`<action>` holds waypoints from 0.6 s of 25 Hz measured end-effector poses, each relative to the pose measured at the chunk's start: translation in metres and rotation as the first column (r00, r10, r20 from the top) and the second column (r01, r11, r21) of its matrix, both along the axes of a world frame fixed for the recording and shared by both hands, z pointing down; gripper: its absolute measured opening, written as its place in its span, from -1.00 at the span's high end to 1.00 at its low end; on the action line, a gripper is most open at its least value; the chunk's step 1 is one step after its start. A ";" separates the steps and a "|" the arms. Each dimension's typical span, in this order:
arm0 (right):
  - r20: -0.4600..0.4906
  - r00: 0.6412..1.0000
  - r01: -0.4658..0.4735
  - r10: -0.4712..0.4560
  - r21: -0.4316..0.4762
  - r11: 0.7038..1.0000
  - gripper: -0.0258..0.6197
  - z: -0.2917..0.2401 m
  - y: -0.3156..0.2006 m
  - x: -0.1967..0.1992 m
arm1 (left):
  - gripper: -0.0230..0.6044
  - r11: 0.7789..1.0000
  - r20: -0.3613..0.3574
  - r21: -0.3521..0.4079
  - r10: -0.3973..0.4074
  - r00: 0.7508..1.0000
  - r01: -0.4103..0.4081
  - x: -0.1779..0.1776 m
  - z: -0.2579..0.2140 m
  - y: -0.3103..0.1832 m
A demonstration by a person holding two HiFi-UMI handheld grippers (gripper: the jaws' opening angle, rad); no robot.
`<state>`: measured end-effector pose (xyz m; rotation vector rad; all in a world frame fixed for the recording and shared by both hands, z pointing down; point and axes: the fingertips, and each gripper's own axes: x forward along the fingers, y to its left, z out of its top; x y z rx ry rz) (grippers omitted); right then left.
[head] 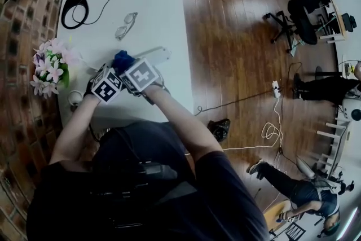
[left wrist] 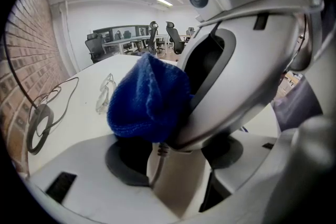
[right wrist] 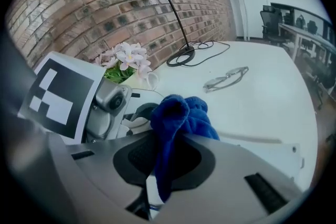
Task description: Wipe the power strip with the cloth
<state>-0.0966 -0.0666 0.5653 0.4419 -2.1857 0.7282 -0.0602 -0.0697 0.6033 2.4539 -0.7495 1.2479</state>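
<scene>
Slippage is our worry: our right tool (right wrist: 165,165) pinches the cloth (right wrist: 181,118) by a narrow fold, which rubbing could pull free. Our left tool (left wrist: 176,162) seems clamped on the power strip (head: 157,55) at its cord end. The strip lies on the table (head: 146,3), its long axis pointing away toward the right edge.

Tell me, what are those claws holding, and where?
Right gripper pinches the cloth by a fold; left gripper seems to clamp the strip at its cord end.
</scene>
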 end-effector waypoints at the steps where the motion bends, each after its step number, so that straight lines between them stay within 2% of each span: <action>1: -0.008 1.000 0.004 -0.004 0.027 1.000 0.78 0.000 -0.001 0.002 | -0.04 1.000 0.000 -0.002 0.000 1.000 0.000 0.000 0.000 0.000; 5: -0.021 1.000 0.013 -0.010 0.132 0.991 0.78 -0.002 -0.008 0.010 | -0.04 1.000 0.005 -0.010 -0.006 1.000 0.006 -0.001 0.002 0.000; 10: -0.041 0.999 -0.014 0.021 0.154 0.988 0.78 0.000 -0.018 0.022 | -0.04 1.000 -0.005 -0.011 -0.001 1.000 0.001 0.002 -0.001 -0.001; 15: -0.090 0.993 -0.057 0.074 0.180 0.982 0.78 0.001 -0.039 0.055 | -0.04 1.000 -0.003 -0.014 -0.005 1.000 0.005 0.002 -0.001 0.000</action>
